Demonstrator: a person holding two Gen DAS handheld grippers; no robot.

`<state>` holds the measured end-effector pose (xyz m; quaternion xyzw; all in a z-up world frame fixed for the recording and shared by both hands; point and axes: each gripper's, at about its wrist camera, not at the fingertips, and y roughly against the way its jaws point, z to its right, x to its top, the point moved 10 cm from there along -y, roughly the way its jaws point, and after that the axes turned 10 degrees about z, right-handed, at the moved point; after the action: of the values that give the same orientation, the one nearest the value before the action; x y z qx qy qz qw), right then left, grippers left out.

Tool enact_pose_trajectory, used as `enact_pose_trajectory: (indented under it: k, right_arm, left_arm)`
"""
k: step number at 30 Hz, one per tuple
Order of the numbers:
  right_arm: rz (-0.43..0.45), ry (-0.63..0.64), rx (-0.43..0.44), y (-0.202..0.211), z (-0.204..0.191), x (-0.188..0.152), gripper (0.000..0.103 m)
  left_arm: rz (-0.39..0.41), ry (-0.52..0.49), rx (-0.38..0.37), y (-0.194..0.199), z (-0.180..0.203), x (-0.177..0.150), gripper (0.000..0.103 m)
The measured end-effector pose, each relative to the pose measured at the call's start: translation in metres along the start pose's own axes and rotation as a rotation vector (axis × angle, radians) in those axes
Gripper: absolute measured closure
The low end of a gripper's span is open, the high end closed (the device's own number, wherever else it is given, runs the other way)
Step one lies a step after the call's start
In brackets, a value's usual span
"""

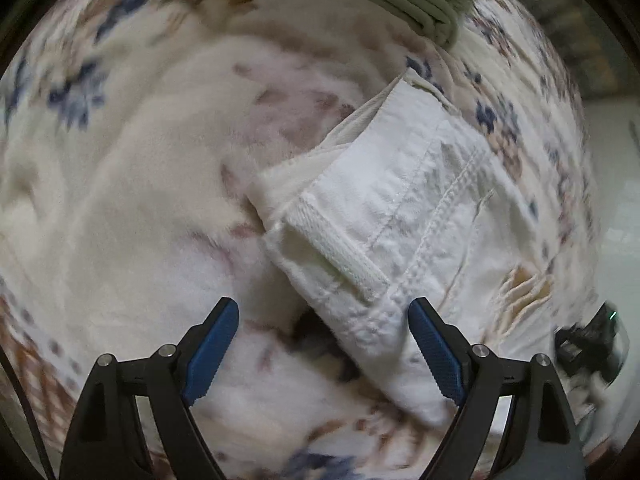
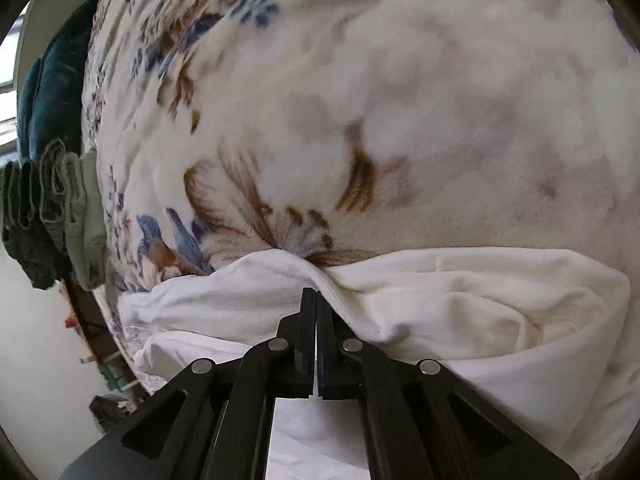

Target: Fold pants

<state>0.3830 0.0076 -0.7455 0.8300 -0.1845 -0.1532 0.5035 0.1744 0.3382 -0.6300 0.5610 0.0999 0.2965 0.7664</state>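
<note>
Two claws work over white pants (image 1: 400, 216) lying on a floral blanket (image 1: 140, 168) on the bed. Left claw (image 1: 324, 312) is spread wide, the waistband corner between its blue pads (image 1: 212, 344). Right claw (image 2: 316, 300) is pressed together, pinching a fold of the pants (image 2: 460, 312). Folded green clothes (image 2: 76, 208) sit at the bed's edge.

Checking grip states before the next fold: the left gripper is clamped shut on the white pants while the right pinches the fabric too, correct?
Not quite. The left wrist view shows the left gripper open, its fingers astride the white pants. The right gripper is pinching the fabric.
</note>
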Motion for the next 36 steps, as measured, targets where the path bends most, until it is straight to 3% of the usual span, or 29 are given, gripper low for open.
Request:
enact_pose_trajectory:
  k: [1, 3, 4, 5, 7, 9, 13, 15, 16, 19, 20, 24, 27, 29, 30, 32, 34, 36]
  right_arm:
    - [0.002, 0.03, 0.004, 0.006, -0.009, -0.001, 0.091]
    - [0.038, 0.063, 0.048, 0.027, -0.025, -0.005, 0.058]
    - [0.074, 0.063, 0.079, 0.04, -0.033, -0.007, 0.025]
    - [0.102, 0.062, 0.086, 0.048, -0.038, -0.008, 0.016]
    - [0.155, 0.082, 0.059, 0.068, -0.036, -0.018, 0.016]
    - [0.19, 0.138, -0.033, 0.079, -0.031, -0.031, 0.016]
    - [0.169, 0.337, -0.398, 0.084, 0.01, -0.07, 0.016]
    - [0.142, 0.411, -0.525, 0.071, 0.021, -0.09, 0.016]
    - [0.127, 0.427, -0.548, 0.064, 0.025, -0.098, 0.016]
    - [0.094, 0.402, -0.562, 0.046, 0.044, -0.113, 0.015]
    - [0.1, 0.384, -0.559, 0.044, 0.048, -0.113, 0.012]
    - [0.105, 0.352, -0.548, 0.042, 0.061, -0.106, 0.008]
    - [0.112, 0.364, -0.547, 0.041, 0.063, -0.104, 0.007]
    - [0.118, 0.364, -0.539, 0.041, 0.066, -0.105, 0.007]
    - [0.12, 0.36, -0.534, 0.041, 0.067, -0.104, 0.006]
    - [0.121, 0.353, -0.525, 0.039, 0.067, -0.106, 0.006]
    - [0.119, 0.356, -0.522, 0.037, 0.068, -0.11, 0.006]
    - [0.106, 0.365, -0.524, 0.037, 0.068, -0.109, 0.006]
  left_arm:
    - [-0.011, 0.095, -0.056, -0.003, -0.001, -0.002, 0.016]
    - [-0.042, 0.347, -0.21, -0.013, -0.002, -0.007, 0.016]
    - [-0.052, 0.446, -0.26, -0.019, -0.004, -0.01, 0.016]
    - [-0.057, 0.546, -0.314, -0.028, -0.003, -0.011, 0.016]
    - [-0.042, 0.643, -0.331, -0.041, -0.003, -0.011, 0.016]
    - [-0.009, 0.664, -0.312, -0.047, 0.002, -0.006, 0.016]
    - [0.062, 0.616, -0.233, -0.043, 0.019, 0.001, 0.017]
    - [0.096, 0.579, -0.191, -0.035, 0.029, 0.003, 0.024]
    - [0.112, 0.549, -0.167, -0.032, 0.034, 0.003, 0.035]
    - [0.133, 0.416, -0.065, -0.029, 0.044, 0.0, 0.062]
    - [0.143, 0.391, -0.049, -0.028, 0.046, 0.001, 0.064]
    - [0.155, 0.358, -0.048, -0.031, 0.047, 0.001, 0.061]
    - [0.137, 0.454, -0.13, -0.022, 0.041, 0.004, 0.062]
    - [0.173, 0.475, -0.18, 0.001, 0.04, 0.004, 0.061]
    - [0.184, 0.43, -0.19, 0.008, 0.048, 0.004, 0.061]
    - [0.205, 0.278, -0.141, 0.007, 0.063, 0.004, 0.061]
    - [0.197, 0.231, -0.101, -0.012, 0.062, 0.004, 0.043]
    - [0.148, 0.327, -0.114, -0.042, 0.05, 0.006, 0.041]
